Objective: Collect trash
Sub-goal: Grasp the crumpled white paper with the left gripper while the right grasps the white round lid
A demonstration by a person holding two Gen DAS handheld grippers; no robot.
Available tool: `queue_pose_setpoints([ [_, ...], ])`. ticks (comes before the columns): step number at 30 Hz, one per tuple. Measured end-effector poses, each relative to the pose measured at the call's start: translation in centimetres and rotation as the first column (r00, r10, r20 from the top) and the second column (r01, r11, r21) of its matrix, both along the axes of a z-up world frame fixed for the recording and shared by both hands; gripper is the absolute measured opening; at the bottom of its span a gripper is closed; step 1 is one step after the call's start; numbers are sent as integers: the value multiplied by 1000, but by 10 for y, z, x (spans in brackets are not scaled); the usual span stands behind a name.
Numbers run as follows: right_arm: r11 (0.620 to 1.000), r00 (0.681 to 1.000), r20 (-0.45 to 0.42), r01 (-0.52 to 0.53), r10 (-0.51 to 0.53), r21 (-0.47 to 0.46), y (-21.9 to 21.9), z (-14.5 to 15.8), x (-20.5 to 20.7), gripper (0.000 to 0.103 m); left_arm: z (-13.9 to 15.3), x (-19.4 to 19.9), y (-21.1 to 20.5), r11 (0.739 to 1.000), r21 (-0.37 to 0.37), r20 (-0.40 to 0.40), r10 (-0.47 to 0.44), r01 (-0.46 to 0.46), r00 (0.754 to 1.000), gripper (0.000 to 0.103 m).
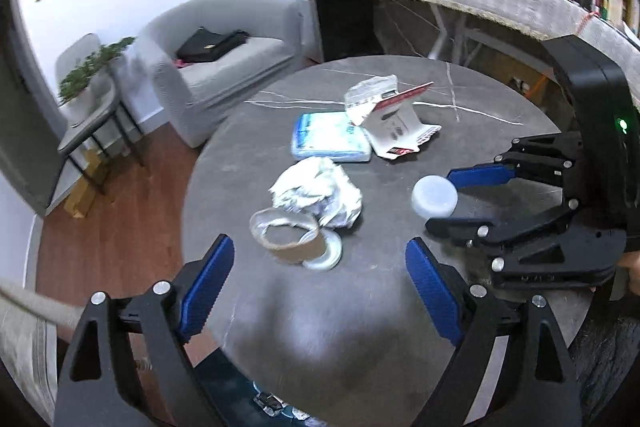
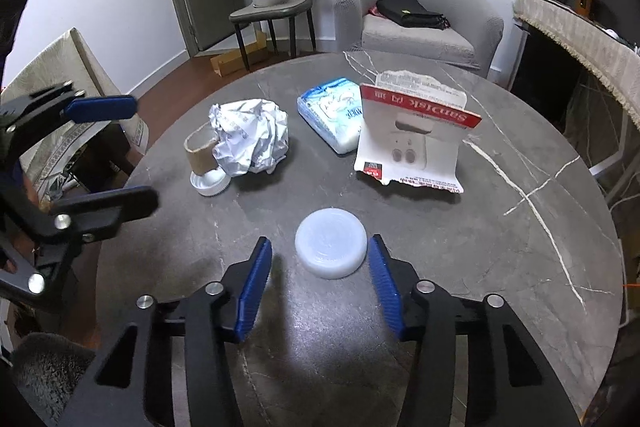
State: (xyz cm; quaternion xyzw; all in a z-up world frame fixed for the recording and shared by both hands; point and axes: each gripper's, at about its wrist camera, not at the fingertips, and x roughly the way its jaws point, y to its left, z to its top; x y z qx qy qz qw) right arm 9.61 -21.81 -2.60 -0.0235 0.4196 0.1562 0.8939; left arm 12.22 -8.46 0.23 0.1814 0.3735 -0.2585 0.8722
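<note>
- The round grey marble table (image 2: 520, 235) carries 6 pieces of trash.
- The right gripper (image 2: 320, 267) is low over the near edge of the table with its 2 blue pads spread wide; it holds nothing.
- A translucent white lid (image 2: 331, 243) lies flat between those pads. The right pad looks to be just at the lid's rim; contact cannot be confirmed from this angle.
- The left gripper (image 1: 320, 267) is also spread wide and holds nothing. It points at the cardboard tape core (image 1: 286, 237).
- The tape core stands against a crumpled paper ball (image 2: 250, 135), with a small white ribbed cap (image 2: 210, 183) touching its base.
- A blue-and-white tissue pack (image 2: 334, 113) lies flat behind the paper ball, near the table centre.
- A torn red-and-white SanDisk card package (image 2: 412, 143) stands partly folded just beside the tissue pack.
- A grey armchair (image 2: 420, 27) with a black bag (image 2: 408, 10) on its seat stands beyond the table.
</note>
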Motion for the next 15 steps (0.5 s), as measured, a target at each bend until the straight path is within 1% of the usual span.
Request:
queue_pose_setpoints([
  [6, 1000, 1000, -3, -2, 2, -7, 3, -3, 4, 47, -10, 25, -15, 999, 7, -39, -44, 45, 998, 90],
  [10, 1000, 1000, -4, 4, -4, 8, 1, -2, 5, 39, -16, 37, -24, 996, 45, -44, -73, 75, 996, 90],
  [12, 1000, 1000, -8, 4, -4, 23, -2, -2, 6, 39, -18, 42, -25, 995, 56, -49, -78, 81, 996, 90],
  [15, 999, 1000, -7, 11, -11, 30, -6, -2, 7, 39, -21, 50, -26, 995, 41, -68, -85, 88, 994, 90],
])
